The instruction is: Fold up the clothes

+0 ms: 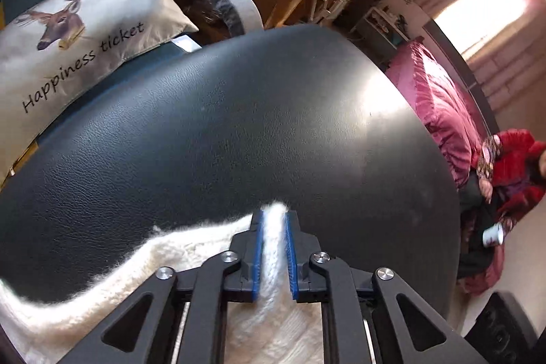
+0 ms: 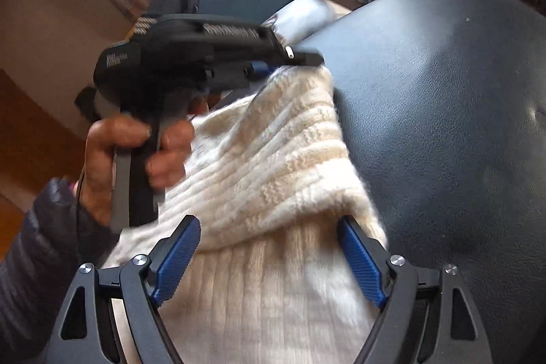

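Two tongs: left [image 1: 274, 220] pinching one white sweater [image 2: 273, 166]; right [image 2: 269, 258] spread above it.

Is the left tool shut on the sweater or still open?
Shut on it. The left tool has its blue pads pinching a ridge of the white knit sweater; the right wrist view shows its tip at the sweater's raised edge.

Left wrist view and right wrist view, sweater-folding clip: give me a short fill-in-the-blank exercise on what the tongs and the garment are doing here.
1. The left tongs are clamped on a fold of the ____ knitted sweater.
2. The right tongs stand ____, gripping nothing.
3. The sweater lies on a dark ____ surface.
4. The cushion shows a ____ head.

Missing words: white; open; leather-like; deer
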